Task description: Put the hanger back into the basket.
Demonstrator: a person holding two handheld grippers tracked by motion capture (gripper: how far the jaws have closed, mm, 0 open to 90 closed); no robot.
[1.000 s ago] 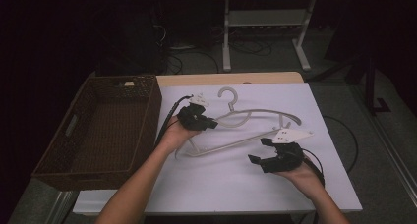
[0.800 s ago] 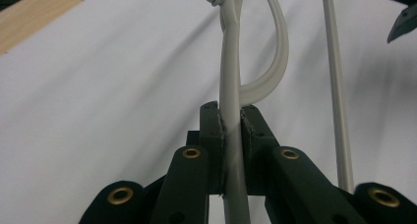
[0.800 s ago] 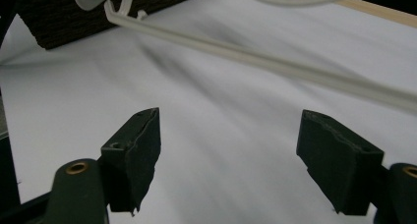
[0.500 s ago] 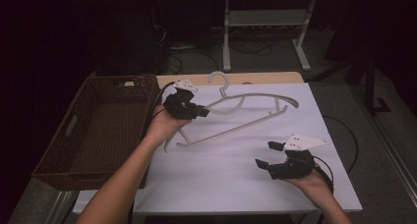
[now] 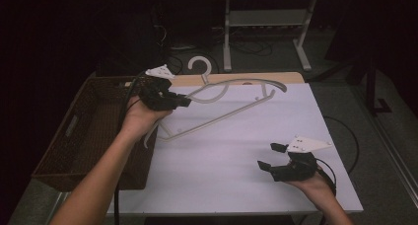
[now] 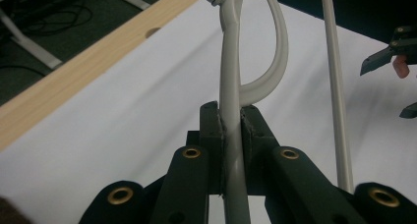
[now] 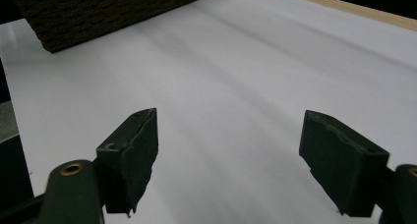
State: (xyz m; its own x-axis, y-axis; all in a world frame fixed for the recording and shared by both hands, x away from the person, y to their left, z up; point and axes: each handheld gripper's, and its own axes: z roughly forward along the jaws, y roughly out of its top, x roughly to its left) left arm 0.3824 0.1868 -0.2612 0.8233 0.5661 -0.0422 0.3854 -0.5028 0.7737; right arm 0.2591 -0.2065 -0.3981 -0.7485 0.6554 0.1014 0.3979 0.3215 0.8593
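A pale grey plastic hanger [image 5: 231, 99] hangs tilted above the white table top [image 5: 236, 151], its hook [image 5: 199, 67] at the back. My left gripper [image 5: 180, 100] is shut on one of its arms near the neck. The left gripper view shows the pads clamped on the grey bar [image 6: 231, 135], with the straight lower bar [image 6: 337, 111] to the right. My right gripper [image 5: 270, 157] rests low at the table's front right, open with nothing between its fingers [image 7: 130, 155], facing left across the bare white surface.
A dark brown woven basket [image 5: 93, 131] stands along the table's left side, its corner [image 7: 98, 13] visible in the right gripper view. A wooden strip [image 5: 256, 78] edges the table's back. Beyond it are a white metal stand [image 5: 266, 32] and cables on the floor.
My left gripper has lifted the hanger off the table and carried it back and to the left. The right gripper has drawn back toward the front right corner.
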